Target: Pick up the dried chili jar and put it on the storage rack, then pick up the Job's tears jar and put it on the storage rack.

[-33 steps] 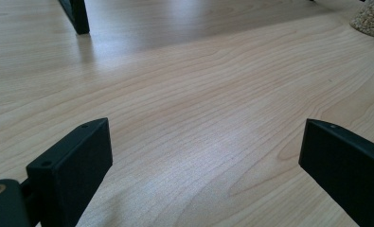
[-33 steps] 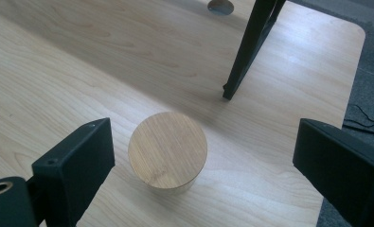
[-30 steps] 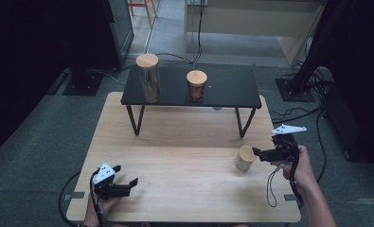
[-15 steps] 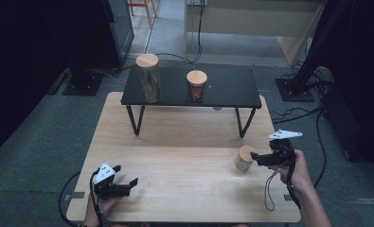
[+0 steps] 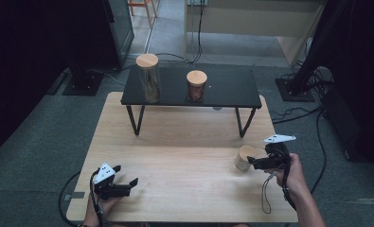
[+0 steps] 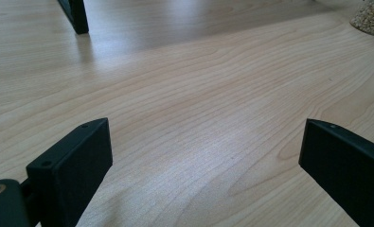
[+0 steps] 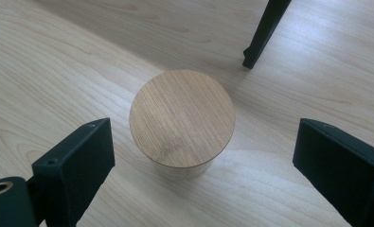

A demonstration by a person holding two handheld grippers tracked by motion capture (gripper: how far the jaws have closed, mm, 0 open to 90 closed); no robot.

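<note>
Short jar [image 7: 182, 120] with a round wooden lid stands upright on the pale wooden table [image 5: 175, 156], near its right edge, just in front of the black shelf's right leg [image 7: 265, 33]. In the right gripper view the lid fills the gap between the two black jaws, which stand wide with clear air on both sides (nothing pressed). The right gripper [image 5: 251, 163] hangs just beside the jar, pointing at it from the right. Its contents look like pale grains, glimpsed in the left gripper view. The left gripper [image 5: 128, 177] rests low at the table's near left corner, jaws wide and bare wood between them. On the black shelf [image 5: 232, 87] stand a tall jar [image 5: 148, 78] and a medium jar [image 5: 196, 86], both wooden-lidded with dark contents I cannot identify.
</note>
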